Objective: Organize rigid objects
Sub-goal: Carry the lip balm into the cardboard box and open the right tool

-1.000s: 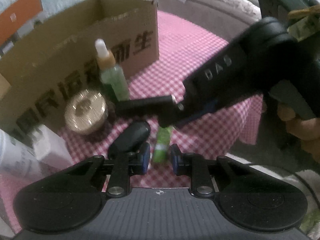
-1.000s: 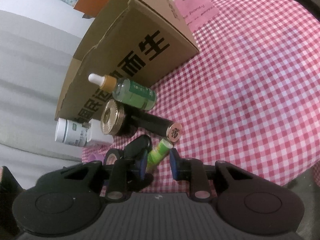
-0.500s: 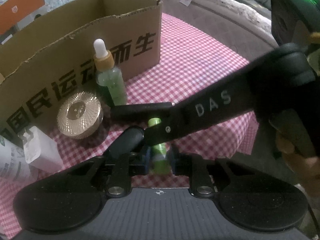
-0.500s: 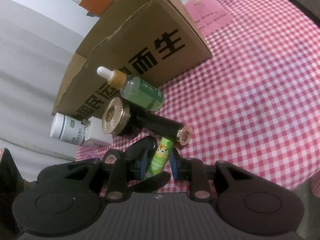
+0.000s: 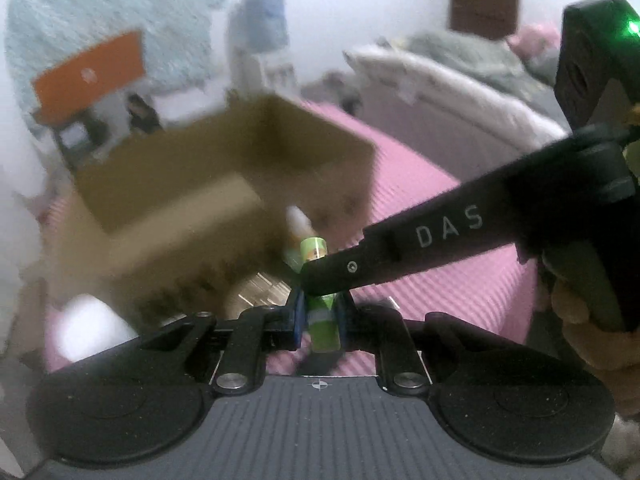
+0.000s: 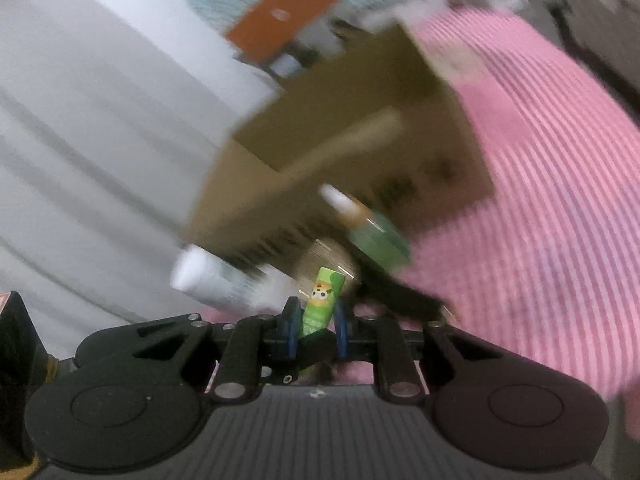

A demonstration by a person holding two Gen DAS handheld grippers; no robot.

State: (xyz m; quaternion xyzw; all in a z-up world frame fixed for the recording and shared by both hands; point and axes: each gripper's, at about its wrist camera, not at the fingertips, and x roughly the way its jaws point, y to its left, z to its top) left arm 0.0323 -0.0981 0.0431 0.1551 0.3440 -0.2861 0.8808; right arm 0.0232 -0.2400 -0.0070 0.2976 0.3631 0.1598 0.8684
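We are pinching a small green lip-balm tube (image 5: 320,322) with both grippers at once: the left gripper (image 5: 318,322) has its jaws pressed against the tube's lower part, and the right gripper (image 6: 316,330) is clamping the same tube (image 6: 322,300) higher up, its jaws closing tight on the sides, so the tube is standing nearly upright between them, clear of the counter (image 6: 560,240) with its pink checked cloth. In the left wrist view the right gripper's long black finger (image 5: 420,246) is crossing in front of the tube from the right, with a hand (image 5: 588,320) wrapped round its handle. Just beyond the tube we are seeing, blurred, a green dropper bottle (image 6: 372,232) with a white tip, a gold-topped jar (image 6: 324,260) and a white bottle (image 6: 208,276) lying on its side. Behind those stands an open cardboard box (image 6: 360,152). Farther back, an orange panel (image 6: 280,16) is showing against the pale wall.
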